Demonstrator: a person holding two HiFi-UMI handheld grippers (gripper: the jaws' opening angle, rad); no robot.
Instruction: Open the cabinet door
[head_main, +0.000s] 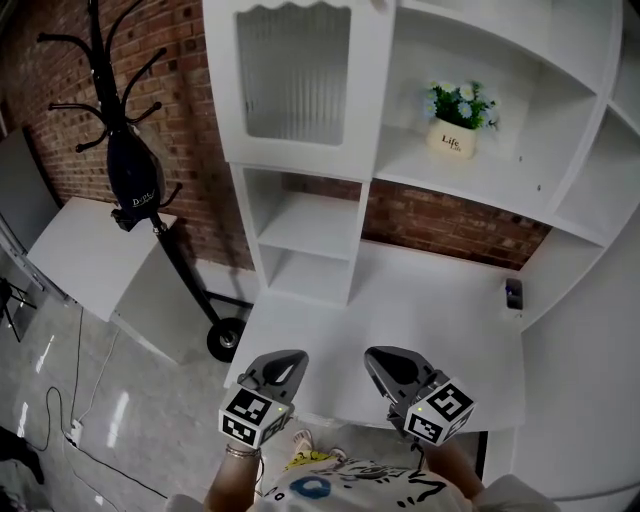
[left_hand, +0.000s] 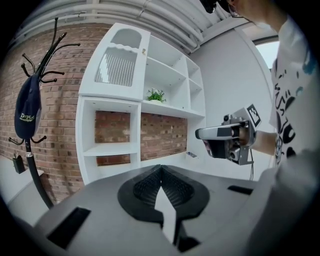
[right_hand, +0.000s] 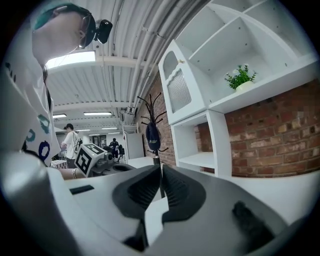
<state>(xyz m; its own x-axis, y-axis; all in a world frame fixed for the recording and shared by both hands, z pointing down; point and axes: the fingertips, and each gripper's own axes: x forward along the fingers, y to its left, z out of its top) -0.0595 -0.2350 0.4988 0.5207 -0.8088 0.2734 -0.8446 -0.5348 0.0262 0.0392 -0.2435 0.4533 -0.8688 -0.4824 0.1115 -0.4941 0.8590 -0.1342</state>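
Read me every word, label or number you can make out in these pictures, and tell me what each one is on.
"Life": on the white plant pot on the shelf; the smaller line under it is too small to read.
"D...": pale lettering on the dark cap hung on the coat rack; only the first letter is sure, the rest is blurred.
Print on the person's shirt: no word can be read.

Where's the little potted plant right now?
In the head view, the potted plant stands on the white shelf at upper right, just right of the cabinet door.
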